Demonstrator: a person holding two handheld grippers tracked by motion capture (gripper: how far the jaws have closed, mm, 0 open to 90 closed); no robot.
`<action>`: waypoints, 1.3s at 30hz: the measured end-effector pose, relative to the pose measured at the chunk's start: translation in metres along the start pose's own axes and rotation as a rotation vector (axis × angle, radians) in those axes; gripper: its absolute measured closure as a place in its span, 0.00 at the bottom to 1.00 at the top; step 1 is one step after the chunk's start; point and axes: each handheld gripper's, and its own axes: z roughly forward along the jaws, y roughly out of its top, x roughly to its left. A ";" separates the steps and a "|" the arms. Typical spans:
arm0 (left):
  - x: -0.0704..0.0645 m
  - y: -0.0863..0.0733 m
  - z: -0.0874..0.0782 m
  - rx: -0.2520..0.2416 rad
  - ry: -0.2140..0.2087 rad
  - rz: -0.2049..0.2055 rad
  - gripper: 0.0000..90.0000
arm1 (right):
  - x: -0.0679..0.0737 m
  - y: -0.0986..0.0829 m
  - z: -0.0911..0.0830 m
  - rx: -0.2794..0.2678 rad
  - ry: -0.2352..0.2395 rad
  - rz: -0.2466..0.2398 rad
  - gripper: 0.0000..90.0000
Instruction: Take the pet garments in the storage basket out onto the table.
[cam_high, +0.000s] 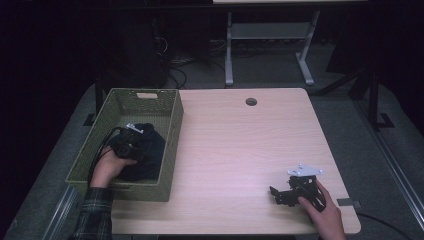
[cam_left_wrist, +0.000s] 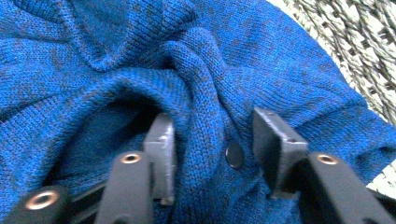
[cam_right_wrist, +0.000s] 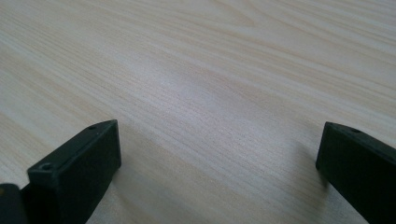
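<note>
- A green woven basket sits at about 9 o'clock on the pale wood surface, along its left edge.
- A blue knit garment lies bunched inside the basket, and a dark button shows on it.
- The left tool is down in the basket, its jaws part-way apart with a raised fold of the knit between them.
- The right tool rests at about 5 o'clock on the surface, jaws wide apart over bare wood.
</note>
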 end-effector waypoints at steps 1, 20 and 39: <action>0.000 0.000 0.000 0.000 0.000 0.000 0.64 | 0.000 0.000 0.000 0.000 0.000 0.001 0.00; 0.006 0.001 -0.050 -0.249 0.014 -0.043 0.73 | 0.000 0.000 0.000 0.001 0.000 0.000 0.00; 0.002 -0.002 -0.113 -0.601 0.000 -0.049 0.74 | 0.000 0.000 0.000 0.002 0.001 0.005 0.00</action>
